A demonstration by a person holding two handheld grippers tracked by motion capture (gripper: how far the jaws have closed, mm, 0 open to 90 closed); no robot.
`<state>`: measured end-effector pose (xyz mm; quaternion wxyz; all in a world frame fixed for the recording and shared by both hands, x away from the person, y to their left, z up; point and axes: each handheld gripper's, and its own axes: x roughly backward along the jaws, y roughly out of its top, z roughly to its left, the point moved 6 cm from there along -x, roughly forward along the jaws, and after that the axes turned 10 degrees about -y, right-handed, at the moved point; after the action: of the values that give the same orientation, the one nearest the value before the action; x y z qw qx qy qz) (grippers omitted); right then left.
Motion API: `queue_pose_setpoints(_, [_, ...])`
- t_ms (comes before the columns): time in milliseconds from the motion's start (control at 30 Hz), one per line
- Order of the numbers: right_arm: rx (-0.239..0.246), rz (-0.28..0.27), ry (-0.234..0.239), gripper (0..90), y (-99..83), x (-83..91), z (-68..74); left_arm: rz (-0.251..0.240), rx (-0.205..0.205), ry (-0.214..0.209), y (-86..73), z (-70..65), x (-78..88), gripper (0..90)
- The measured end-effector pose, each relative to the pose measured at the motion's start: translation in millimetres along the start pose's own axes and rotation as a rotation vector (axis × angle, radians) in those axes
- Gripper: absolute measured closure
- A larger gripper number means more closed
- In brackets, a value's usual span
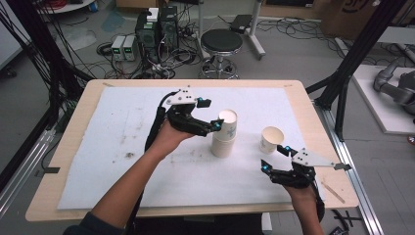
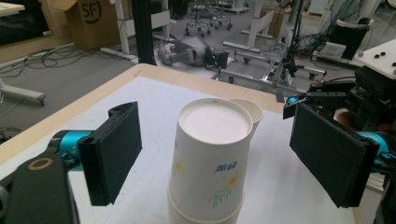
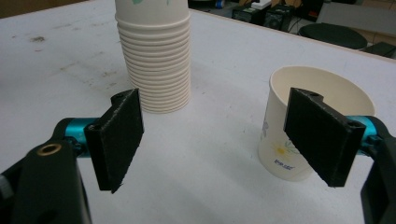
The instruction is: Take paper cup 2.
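Note:
A tall stack of upside-down white paper cups [image 1: 224, 137] with a flower print stands mid-table. My left gripper [image 1: 210, 114] is open at the stack's top, on its left side. In the left gripper view the top cup [image 2: 210, 154] stands between the wide-apart pads [image 2: 114, 149], with gaps on both sides. A single upright paper cup [image 1: 271, 139] stands to the right of the stack. My right gripper [image 1: 273, 158] is open just in front of it, holding nothing. In the right gripper view this cup [image 3: 280, 140] sits partly behind the right pad [image 3: 322, 135], with the stack [image 3: 156, 65] farther off to the left.
A white mat [image 1: 122, 147] with dark smudges covers the wooden table [image 1: 44, 196]. A black stool [image 1: 221, 44] and computer boxes [image 1: 156, 29] stand beyond the far edge. Black frame posts [image 1: 352, 63] rise at the right.

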<state>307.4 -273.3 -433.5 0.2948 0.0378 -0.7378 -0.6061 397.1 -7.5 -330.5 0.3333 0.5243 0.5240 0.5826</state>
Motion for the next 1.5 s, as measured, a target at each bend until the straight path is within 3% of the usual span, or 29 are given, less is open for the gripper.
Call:
queue_pose_setpoints(700, [-0.005,-0.002,0.008,20.5,-0.4,0.1,0.0,0.095,0.030,-0.014,-13.5,8.7,-49.5,17.1])
queue_pose_setpoints(1133, [-0.006,0.001,0.008,20.5,-1.4,0.0,-1.1,0.125,0.000,-0.031,-17.3,10.7,-49.8,33.4])
queue_pose_setpoints(1500, [-0.006,0.006,0.012,20.5,-1.7,-0.9,0.7,0.059,0.005,-0.022,-1.7,8.5,-38.8,33.9])
